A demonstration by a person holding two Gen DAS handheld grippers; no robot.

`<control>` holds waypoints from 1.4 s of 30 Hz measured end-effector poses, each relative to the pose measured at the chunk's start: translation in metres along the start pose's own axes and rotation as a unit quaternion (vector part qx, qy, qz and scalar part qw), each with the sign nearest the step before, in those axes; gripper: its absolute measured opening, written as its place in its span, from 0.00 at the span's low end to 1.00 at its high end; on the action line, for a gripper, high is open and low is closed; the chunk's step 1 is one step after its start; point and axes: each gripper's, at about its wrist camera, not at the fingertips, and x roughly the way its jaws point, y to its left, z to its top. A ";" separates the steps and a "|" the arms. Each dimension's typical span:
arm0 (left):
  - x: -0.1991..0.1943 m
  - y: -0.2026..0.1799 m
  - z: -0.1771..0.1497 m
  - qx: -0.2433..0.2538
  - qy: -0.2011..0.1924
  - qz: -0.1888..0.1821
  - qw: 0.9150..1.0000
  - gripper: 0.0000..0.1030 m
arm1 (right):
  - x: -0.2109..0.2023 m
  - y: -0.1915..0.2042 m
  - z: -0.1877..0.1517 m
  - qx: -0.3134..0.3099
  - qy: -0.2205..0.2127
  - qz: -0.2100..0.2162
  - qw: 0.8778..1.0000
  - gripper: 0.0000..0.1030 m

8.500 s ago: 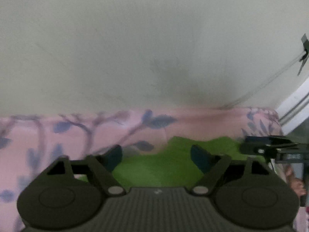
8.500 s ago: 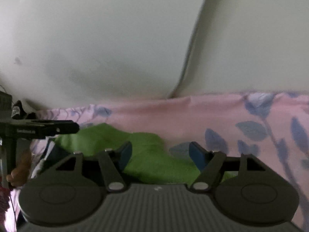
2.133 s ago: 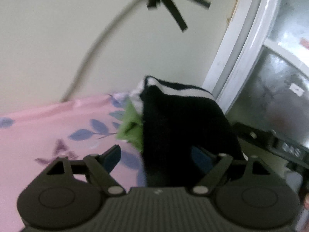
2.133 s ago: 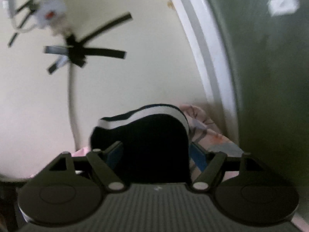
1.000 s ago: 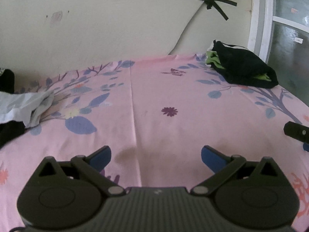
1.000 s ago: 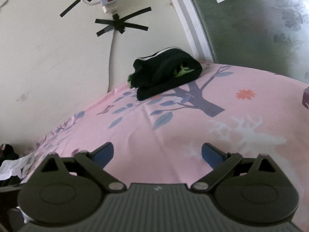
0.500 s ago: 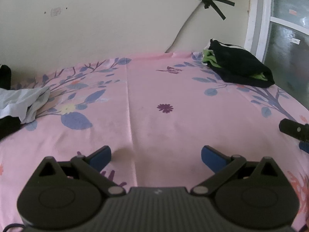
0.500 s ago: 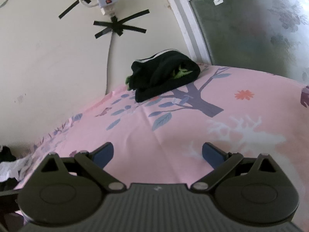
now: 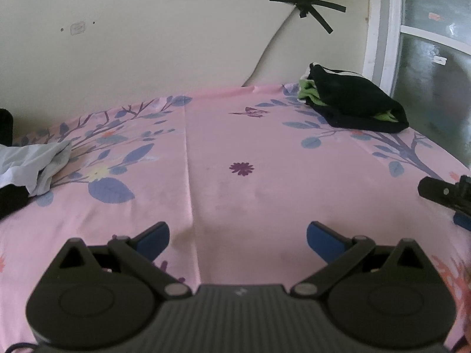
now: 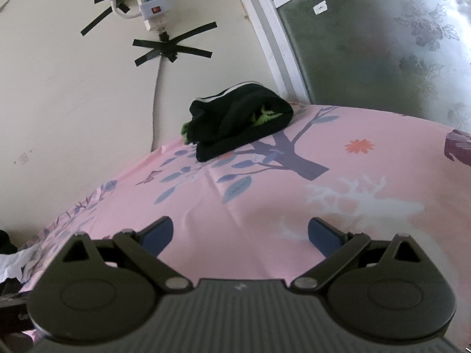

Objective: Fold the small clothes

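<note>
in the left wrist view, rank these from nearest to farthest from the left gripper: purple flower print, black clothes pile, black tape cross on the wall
1. The purple flower print, on the pink sheet straight ahead of the left gripper.
2. The black clothes pile, at the far right corner of the bed by the window frame.
3. The black tape cross, high on the wall behind the bed.

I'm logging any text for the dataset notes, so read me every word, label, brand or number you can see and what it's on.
None can be read.
Small logo mark on the left gripper body: too small.
White stickers on the window glass: blurred.
Power strip on the wall: no legible marking.
</note>
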 end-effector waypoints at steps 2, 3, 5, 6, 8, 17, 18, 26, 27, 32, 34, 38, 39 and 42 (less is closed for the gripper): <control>0.000 0.000 0.000 0.001 -0.001 -0.003 1.000 1.00 | 0.000 -0.001 0.000 0.001 0.001 0.001 1.000 0.91; -0.001 0.000 0.000 0.002 -0.003 -0.004 1.000 1.00 | 0.001 -0.001 0.001 0.001 0.001 0.001 1.000 0.91; -0.002 0.000 -0.001 0.004 -0.007 -0.006 1.000 1.00 | 0.000 0.000 0.000 0.000 -0.001 -0.001 1.000 0.91; -0.003 0.000 -0.001 0.006 -0.009 -0.009 1.000 1.00 | 0.000 0.000 0.000 0.000 -0.001 -0.002 1.000 0.91; -0.004 -0.001 -0.001 0.007 -0.011 -0.010 1.000 1.00 | 0.000 0.000 0.000 0.001 -0.001 -0.002 1.000 0.91; -0.005 -0.002 -0.002 0.008 -0.014 -0.010 1.000 1.00 | 0.001 -0.001 0.000 0.001 -0.001 -0.002 1.000 0.91; -0.005 -0.001 -0.002 0.008 -0.015 -0.011 1.000 1.00 | 0.001 -0.002 0.000 0.000 -0.001 -0.002 1.000 0.91; -0.004 0.000 -0.001 0.008 -0.012 -0.014 1.000 1.00 | 0.001 -0.001 0.000 -0.001 0.000 -0.002 1.000 0.91; -0.004 0.000 -0.001 0.008 -0.011 -0.015 1.000 1.00 | 0.001 -0.001 0.000 -0.001 0.000 -0.002 1.000 0.91; -0.003 0.000 -0.001 0.005 -0.007 -0.012 1.000 1.00 | 0.003 -0.002 0.001 -0.004 0.002 -0.001 1.000 0.91; -0.002 0.000 -0.001 0.005 -0.006 -0.011 1.000 1.00 | 0.003 -0.002 0.001 -0.005 0.001 -0.001 1.000 0.91; -0.002 0.000 -0.001 0.004 -0.006 -0.006 1.000 1.00 | 0.002 -0.002 0.001 -0.007 -0.001 0.000 1.000 0.91; -0.002 0.000 -0.002 0.004 -0.007 -0.004 1.000 1.00 | 0.002 -0.002 0.001 -0.007 -0.001 0.001 1.000 0.91; -0.002 -0.001 -0.002 0.004 -0.008 0.000 1.000 1.00 | 0.001 -0.002 0.001 -0.007 -0.002 0.001 1.000 0.91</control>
